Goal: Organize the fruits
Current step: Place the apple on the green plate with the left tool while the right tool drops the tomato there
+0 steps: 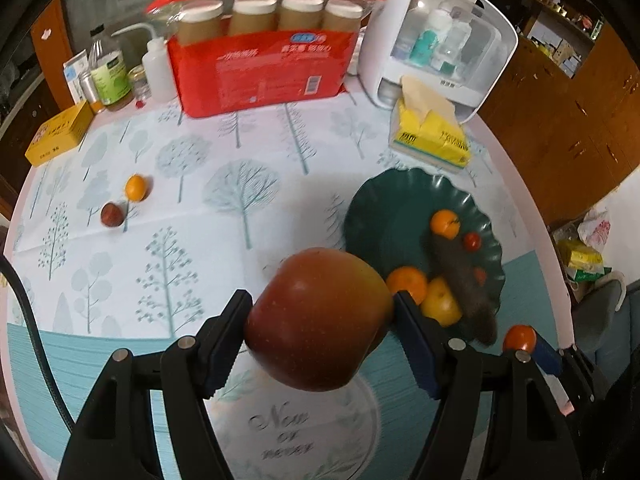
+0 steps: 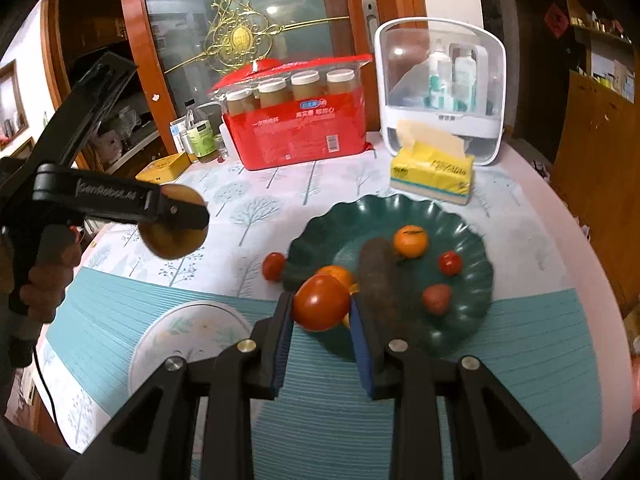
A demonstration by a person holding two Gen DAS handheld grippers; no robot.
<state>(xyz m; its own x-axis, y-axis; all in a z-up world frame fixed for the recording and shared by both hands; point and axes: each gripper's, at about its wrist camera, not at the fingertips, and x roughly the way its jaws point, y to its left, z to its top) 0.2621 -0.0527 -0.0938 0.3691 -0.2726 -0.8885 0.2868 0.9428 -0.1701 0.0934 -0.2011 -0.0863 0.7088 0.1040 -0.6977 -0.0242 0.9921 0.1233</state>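
My left gripper [image 1: 320, 298] is shut on a big red apple [image 1: 320, 320], held above the tablecloth just left of the dark green scalloped plate [image 1: 384, 208]. My right gripper [image 2: 321, 300] is shut on a red tomato [image 2: 321, 308] over the plate's near rim [image 2: 460, 320]. In the plate lie two oranges [image 2: 410, 241], a small tomato [image 2: 450, 263], a reddish fruit [image 2: 437, 298], a yellow fruit [image 1: 440, 300] and a long dark vegetable [image 2: 376, 276]. Another small tomato [image 2: 274, 266] sits on the cloth beside the plate. Far left on the table rest a small orange [image 1: 136, 187] and a dark red fruit [image 1: 112, 215].
Along the back of the round table stand a red pack of jars [image 1: 260, 64], a white cabinet with a clear front [image 1: 440, 40], a yellow tissue pack [image 1: 430, 132], bottles [image 1: 112, 76] and a yellow box [image 1: 60, 134]. The table's edge curves close on the right.
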